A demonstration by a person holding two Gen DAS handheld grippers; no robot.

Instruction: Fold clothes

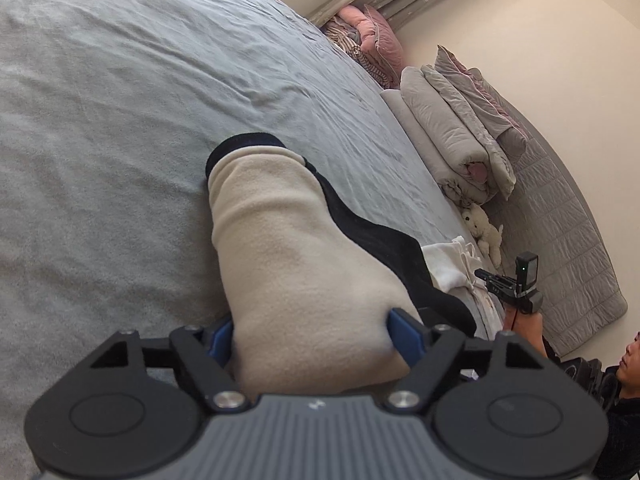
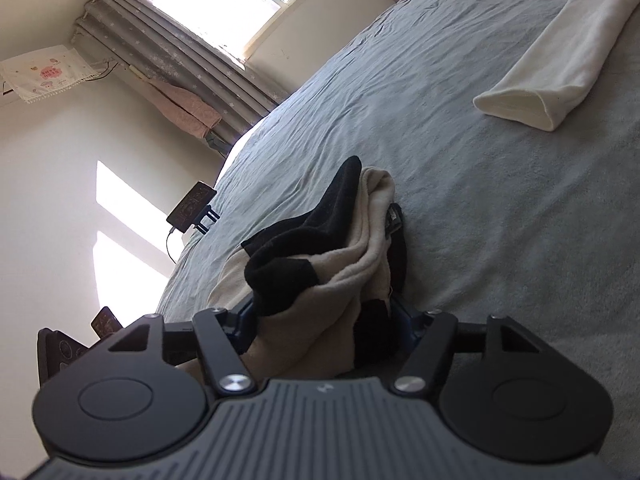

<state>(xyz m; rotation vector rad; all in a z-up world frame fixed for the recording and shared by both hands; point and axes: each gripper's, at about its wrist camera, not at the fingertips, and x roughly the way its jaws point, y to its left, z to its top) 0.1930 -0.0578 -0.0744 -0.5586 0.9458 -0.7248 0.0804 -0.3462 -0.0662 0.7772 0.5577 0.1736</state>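
A beige fleece garment with black trim lies stretched across the grey-blue bed sheet. My left gripper is shut on its near end, and the blue pads dent the beige fabric from both sides. In the right wrist view the same garment is bunched up, black and beige folds piled together. My right gripper is shut on that bunch, with cloth filling the gap between its pads. The fingertips of both grippers are partly hidden by fabric.
A white folded cloth lies further up the bed sheet. Folded quilts and a plush toy sit on a floor mat beside the bed. A hand holding a black device and a person show at the right edge. A phone on a stand stands at the bed's edge.
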